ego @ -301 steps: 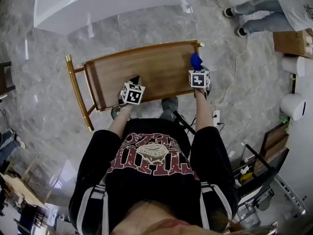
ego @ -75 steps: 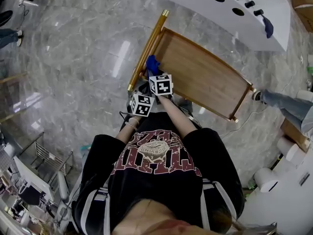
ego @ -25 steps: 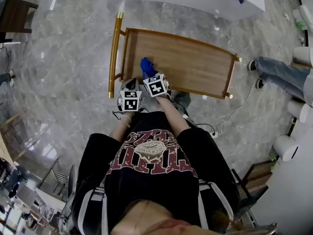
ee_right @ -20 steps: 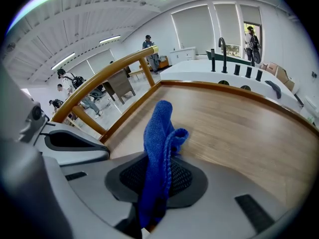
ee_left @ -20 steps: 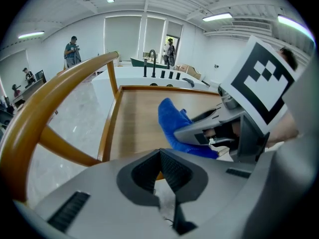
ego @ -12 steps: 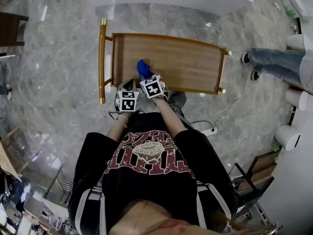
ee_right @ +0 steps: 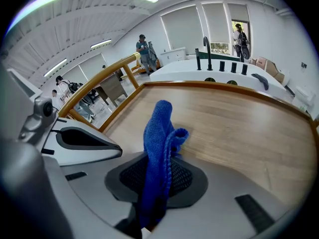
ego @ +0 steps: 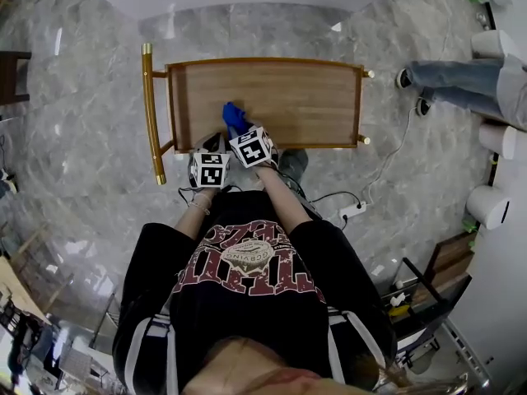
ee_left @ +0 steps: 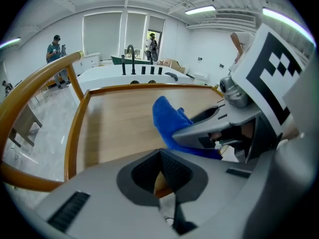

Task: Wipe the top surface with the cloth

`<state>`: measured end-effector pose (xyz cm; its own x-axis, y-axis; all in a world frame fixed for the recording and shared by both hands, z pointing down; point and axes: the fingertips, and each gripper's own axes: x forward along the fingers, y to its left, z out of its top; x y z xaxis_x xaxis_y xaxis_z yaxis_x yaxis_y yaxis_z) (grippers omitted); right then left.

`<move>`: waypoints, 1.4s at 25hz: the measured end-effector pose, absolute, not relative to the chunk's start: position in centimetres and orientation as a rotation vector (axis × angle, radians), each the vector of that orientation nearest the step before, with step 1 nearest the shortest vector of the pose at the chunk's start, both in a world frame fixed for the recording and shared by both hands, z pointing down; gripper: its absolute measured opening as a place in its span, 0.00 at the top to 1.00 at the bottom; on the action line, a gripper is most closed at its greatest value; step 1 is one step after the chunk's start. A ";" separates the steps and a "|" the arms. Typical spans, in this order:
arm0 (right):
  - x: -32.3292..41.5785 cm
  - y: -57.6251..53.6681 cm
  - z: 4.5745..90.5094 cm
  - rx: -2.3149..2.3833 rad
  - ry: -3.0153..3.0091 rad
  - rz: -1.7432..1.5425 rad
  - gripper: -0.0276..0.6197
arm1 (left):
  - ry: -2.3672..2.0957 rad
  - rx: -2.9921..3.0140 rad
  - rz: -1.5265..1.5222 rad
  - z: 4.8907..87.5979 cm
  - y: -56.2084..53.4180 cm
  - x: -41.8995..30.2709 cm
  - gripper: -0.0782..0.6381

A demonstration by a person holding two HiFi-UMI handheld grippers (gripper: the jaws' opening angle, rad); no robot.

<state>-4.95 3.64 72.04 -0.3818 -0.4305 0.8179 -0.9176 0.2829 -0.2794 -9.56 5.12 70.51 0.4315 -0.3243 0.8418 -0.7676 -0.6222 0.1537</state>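
Head view, upper centre: the wooden cart top (ego: pixel 305 101), with its brass-coloured handle rail (ego: pixel 149 113) at the frame's left. The blue cloth (ego: pixel 233 115) lies over the left third of the top, toward its lower edge.

The right gripper (ego: pixel 240 130) has its jaws closed tight on the cloth. In the right gripper view the cloth (ee_right: pixel 158 133) rises from between the pads of that gripper (ee_right: pixel 155 193) and folds forward over the wood (ee_right: pixel 239 128). Whether its tip presses on the boards cannot be told there.

The left gripper (ego: pixel 212 150) sits just beside the right one, at the lower edge of the top. In its own view the jaws (ee_left: pixel 160 176) are drawn together with nothing between them, and only wood shows past the notch. The cloth (ee_left: pixel 167 118) stands to the right of them.

Change: twelve seconds ago the cloth was at the far right end of the top, and three seconds ago it was at the handle end. Over the last second it has crept back from the handle toward the middle (the camera also turned, so the cart's swing in the frame is no movement of the cart).

Meaning, as a judgement: one pass along the length is done and a return stroke has begun. The right half awaits this second pass. The left gripper takes no part in the wiping.
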 end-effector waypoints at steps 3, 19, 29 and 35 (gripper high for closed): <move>-3.7 4.1 72.2 1.214 -1.922 1.032 0.82 | -0.890 2.163 1.120 70.9 5.6 -8.9 0.82; 0.7 5.7 72.4 1.253 -1.889 1.038 0.82 | -0.768 2.236 1.185 71.2 6.5 -4.9 0.82; 5.4 7.0 72.1 1.320 -1.846 1.052 0.82 | -0.701 2.271 1.232 71.4 7.1 -2.1 0.82; 7.7 8.0 72.2 1.342 -1.830 1.028 0.82 | -0.638 2.303 1.246 71.7 8.0 0.2 0.82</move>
